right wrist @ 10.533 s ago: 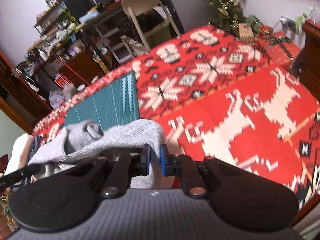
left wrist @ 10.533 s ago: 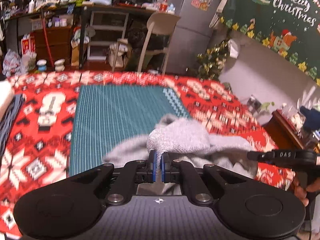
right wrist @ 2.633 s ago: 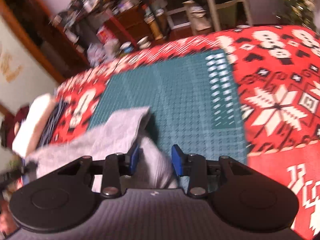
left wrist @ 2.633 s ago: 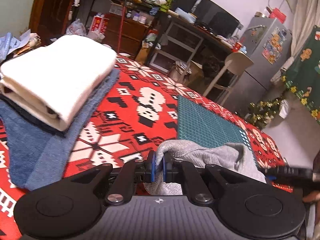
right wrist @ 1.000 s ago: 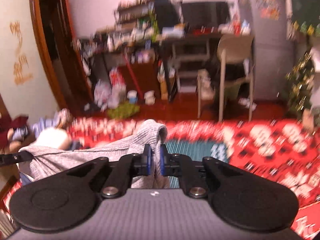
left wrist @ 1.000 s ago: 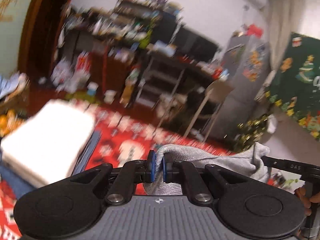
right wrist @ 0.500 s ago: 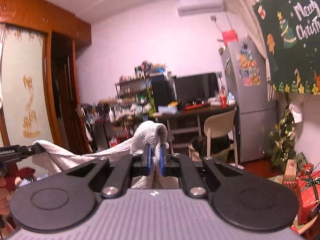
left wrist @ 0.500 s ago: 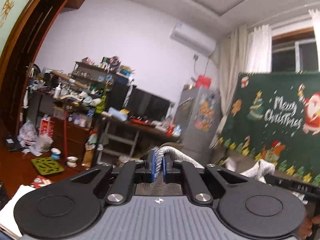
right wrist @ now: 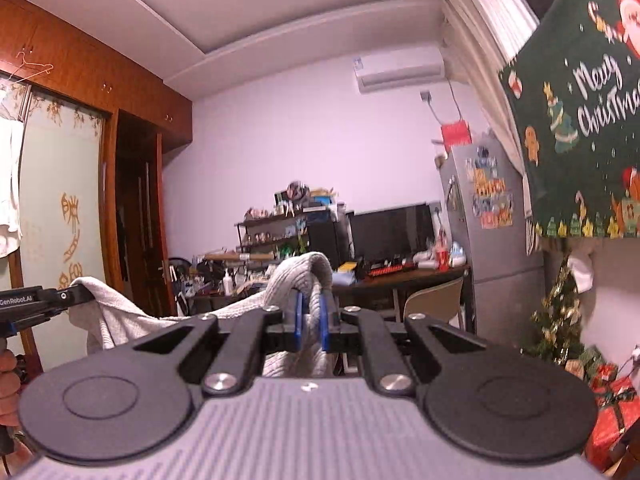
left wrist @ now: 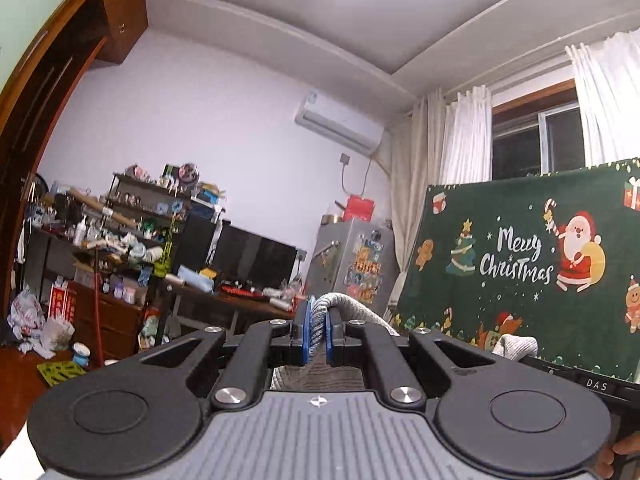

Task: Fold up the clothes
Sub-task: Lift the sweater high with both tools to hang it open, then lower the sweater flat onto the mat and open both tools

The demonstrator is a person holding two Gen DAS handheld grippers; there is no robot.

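Left gripper [left wrist: 316, 330]: clamped on grey knit garment [left wrist: 352, 310], raised since earlier, bedspread gone from view.
Right gripper [right wrist: 310, 322]: clamped on same garment, likewise lifted.
Garment: strung between both grippers, mid-air.
Hidden: garment's lower part, behind gripper bodies.

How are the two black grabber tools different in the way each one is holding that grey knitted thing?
The left gripper has its blue-padded fingers pressed close, with only a thin fold of the grey sweater between them. The right gripper has a wider gap and a thicker bunch of knit, which humps over its fingers. Both are shut on the same sweater, holding it up in the air, with the knit stretched between them.
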